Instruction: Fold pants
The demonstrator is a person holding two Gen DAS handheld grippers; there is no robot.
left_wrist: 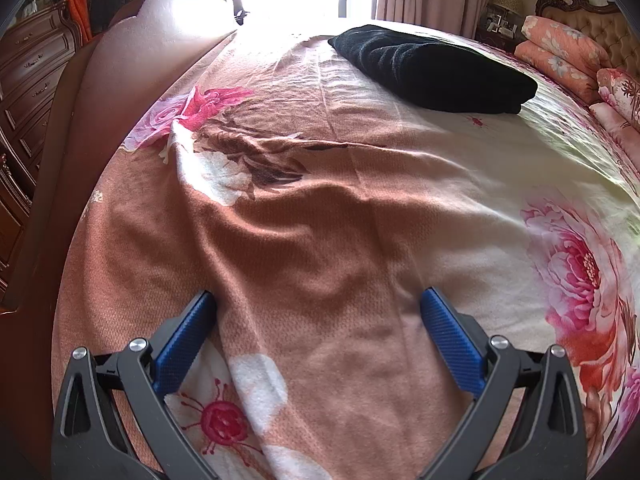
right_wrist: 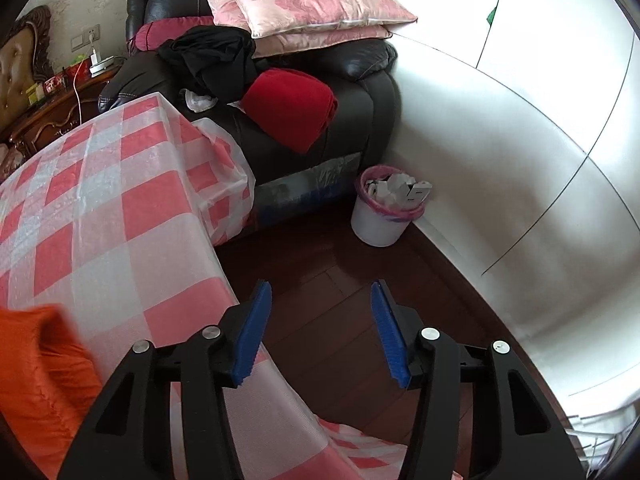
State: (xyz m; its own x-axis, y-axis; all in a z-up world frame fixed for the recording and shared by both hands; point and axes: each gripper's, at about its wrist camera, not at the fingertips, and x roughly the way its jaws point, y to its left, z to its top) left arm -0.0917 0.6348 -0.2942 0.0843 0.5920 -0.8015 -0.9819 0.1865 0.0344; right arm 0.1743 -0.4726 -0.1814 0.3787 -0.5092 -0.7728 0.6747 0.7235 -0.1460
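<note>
Risk is that the half-open right gripper point(right_wrist: 318, 332), empty over the table point(right_wrist: 100, 208) edge beside orange cloth point(right_wrist: 36, 376), drags that cloth off, while the wide-open, empty left gripper point(left_wrist: 318, 300) idles far from folded black pants point(left_wrist: 432, 68) on the bed point(left_wrist: 320, 240).

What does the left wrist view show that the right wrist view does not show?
Only the left wrist view: the left gripper open over a floral bedspread, with a dark folded garment farther away on it. Only the right wrist view: the right gripper with nothing between its pads, a checked cloth, an orange garment, a black armchair, a waste bin. Shared: no object; only similar blue-padded grippers.
</note>
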